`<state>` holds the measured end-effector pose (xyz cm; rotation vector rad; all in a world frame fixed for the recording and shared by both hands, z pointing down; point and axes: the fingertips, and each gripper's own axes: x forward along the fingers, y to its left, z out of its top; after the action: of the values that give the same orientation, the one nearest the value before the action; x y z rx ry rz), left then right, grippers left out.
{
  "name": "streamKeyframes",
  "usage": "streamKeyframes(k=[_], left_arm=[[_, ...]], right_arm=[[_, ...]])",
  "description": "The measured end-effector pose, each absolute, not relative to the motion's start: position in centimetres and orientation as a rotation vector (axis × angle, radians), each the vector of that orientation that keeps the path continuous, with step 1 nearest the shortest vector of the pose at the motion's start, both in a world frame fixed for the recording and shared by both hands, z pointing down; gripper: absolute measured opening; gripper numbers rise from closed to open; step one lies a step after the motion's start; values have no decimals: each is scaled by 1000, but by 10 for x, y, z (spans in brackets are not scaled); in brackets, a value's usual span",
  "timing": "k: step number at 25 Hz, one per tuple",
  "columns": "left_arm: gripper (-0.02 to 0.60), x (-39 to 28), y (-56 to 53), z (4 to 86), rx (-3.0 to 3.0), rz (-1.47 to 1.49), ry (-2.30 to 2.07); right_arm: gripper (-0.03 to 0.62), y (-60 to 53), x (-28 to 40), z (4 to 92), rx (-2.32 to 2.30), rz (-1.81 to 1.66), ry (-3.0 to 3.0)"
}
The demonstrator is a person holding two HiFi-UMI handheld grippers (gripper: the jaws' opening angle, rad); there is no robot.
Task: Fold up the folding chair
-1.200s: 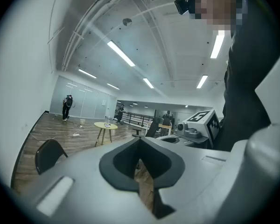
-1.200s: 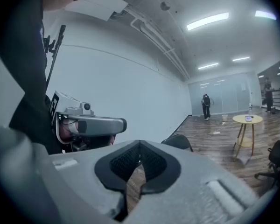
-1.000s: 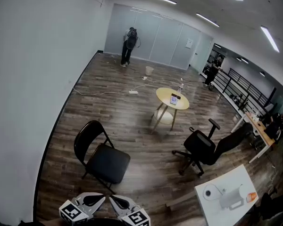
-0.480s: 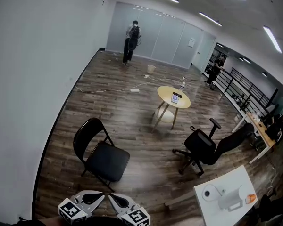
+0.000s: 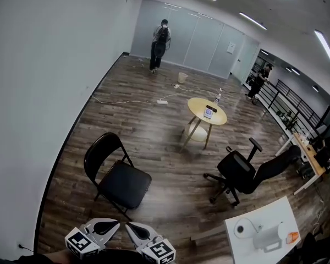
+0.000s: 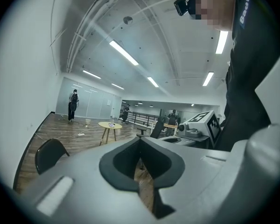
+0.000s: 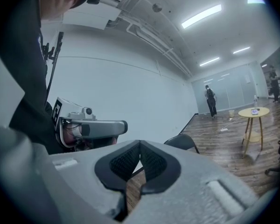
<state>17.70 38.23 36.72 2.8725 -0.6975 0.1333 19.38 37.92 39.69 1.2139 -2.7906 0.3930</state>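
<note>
The black folding chair (image 5: pixel 116 176) stands unfolded on the wood floor, its seat down and its round back towards the white wall. Both grippers sit at the bottom edge of the head view, short of the chair and touching nothing. My left gripper (image 5: pixel 114 224) is shut with nothing in it, and its dark pads (image 6: pixel 130 160) meet in the left gripper view. My right gripper (image 5: pixel 130 227) is also shut and empty, and its ribbed pads (image 7: pixel 154 162) press together. The chair's back (image 7: pixel 182 142) shows just beyond the right jaws. It shows at the far left as the chair (image 6: pixel 49 154) in the left gripper view.
A round yellow table (image 5: pixel 207 111) stands mid-room. A black office chair (image 5: pixel 243 172) is to the right. A white table (image 5: pixel 264 233) with a paper roll fills the bottom right corner. The white wall (image 5: pixel 38 92) runs along the left. A person (image 5: pixel 161 37) stands at the far glass wall, and a cable (image 5: pixel 126 102) lies on the floor.
The head view has shifted, so the room sits slightly lower and to the right. Both grippers stay shut at the bottom edge. The chair has not moved.
</note>
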Motion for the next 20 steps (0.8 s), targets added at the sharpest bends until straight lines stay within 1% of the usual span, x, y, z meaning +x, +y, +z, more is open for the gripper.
streamKeyframes(k=[10, 20], left_arm=[[2, 207, 389, 383, 2825, 134, -761], [2, 200, 372, 386, 2808, 119, -792]], right_arm=[[2, 385, 228, 401, 1147, 418, -2835], [2, 369, 219, 411, 1086, 451, -2824]])
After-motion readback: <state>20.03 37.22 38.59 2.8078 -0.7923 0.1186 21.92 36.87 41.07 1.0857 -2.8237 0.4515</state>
